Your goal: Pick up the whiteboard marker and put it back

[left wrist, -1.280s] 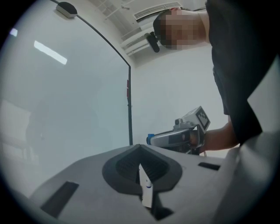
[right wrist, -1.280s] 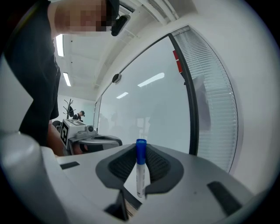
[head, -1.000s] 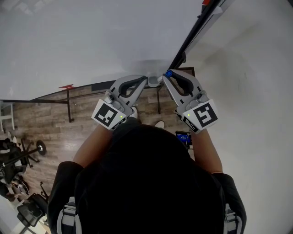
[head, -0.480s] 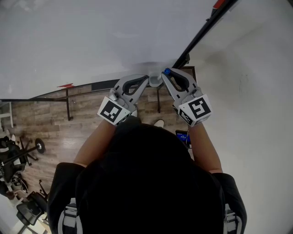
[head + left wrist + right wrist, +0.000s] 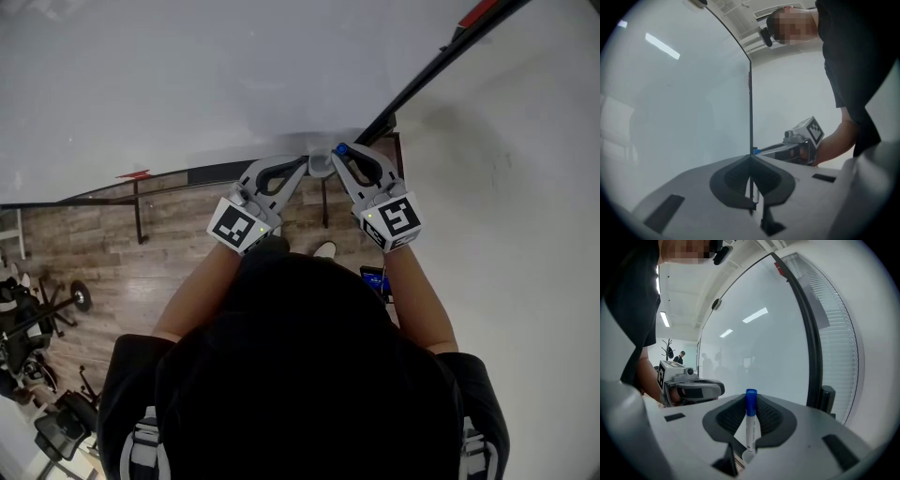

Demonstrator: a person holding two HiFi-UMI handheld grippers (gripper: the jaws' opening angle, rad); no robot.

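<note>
The right gripper [image 5: 339, 156] clamps the marker [image 5: 750, 427] between slightly parted jaws, blue cap at 12 o'clock. The left gripper [image 5: 302, 164], at its 9 o'clock, is closed and empty. Best to hold the marker upright, lower it steadily toward the board's [image 5: 187, 84] rail [image 5: 178, 175], and release only once it is supported.

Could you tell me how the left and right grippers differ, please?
The right gripper holds a blue-capped whiteboard marker between its jaws; the left gripper holds nothing. The right gripper's jaws stand apart round it; the left gripper's meet at the tips. Both are at the whiteboard.
</note>
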